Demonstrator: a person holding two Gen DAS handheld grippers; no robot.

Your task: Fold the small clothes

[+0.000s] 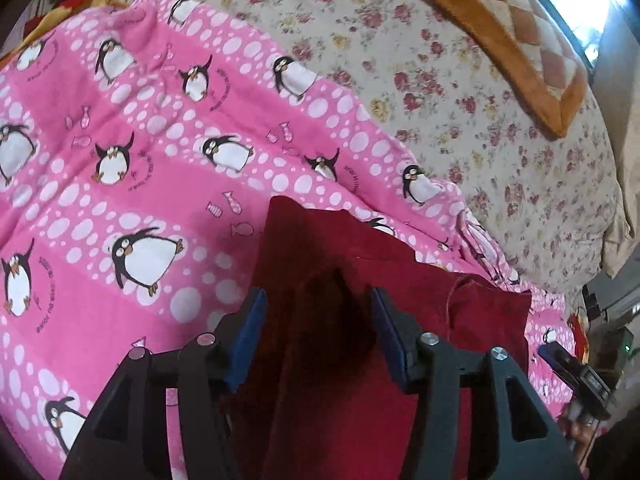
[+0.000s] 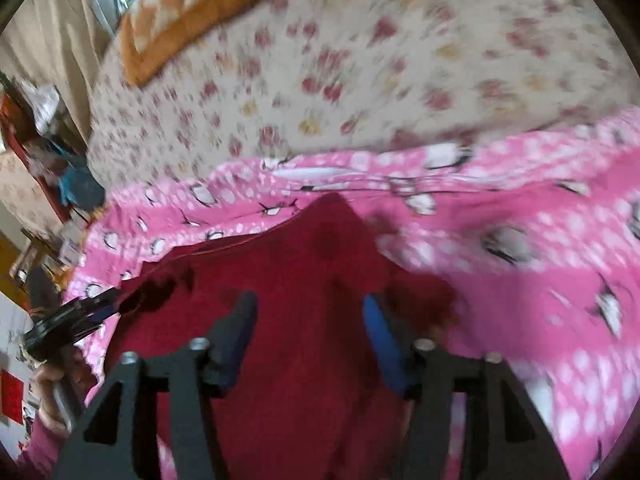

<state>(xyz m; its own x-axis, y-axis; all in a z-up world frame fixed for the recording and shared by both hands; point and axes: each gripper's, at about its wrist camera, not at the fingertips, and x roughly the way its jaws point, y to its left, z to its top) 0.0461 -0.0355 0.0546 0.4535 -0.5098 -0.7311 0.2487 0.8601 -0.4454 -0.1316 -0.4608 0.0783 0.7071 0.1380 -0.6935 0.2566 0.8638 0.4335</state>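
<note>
A dark red garment [image 1: 360,280] lies partly folded on a pink penguin-print blanket [image 1: 120,140]. My left gripper [image 1: 318,296] is open just above the garment, its blue-padded jaws spread wide with the red cloth below and between them. In the blurred right wrist view the same red garment [image 2: 288,280] fills the lower middle, and my right gripper [image 2: 308,304] is open over it. The right gripper also shows at the right edge of the left wrist view [image 1: 576,368]. The left gripper shows at the left edge of the right wrist view [image 2: 72,320].
The pink blanket [image 2: 520,260] lies on a bed with a cream floral cover [image 1: 460,80]. An orange and cream cushion [image 1: 512,32] lies at the far end of the bed by a window. Cluttered furniture [image 2: 36,168] stands beside the bed.
</note>
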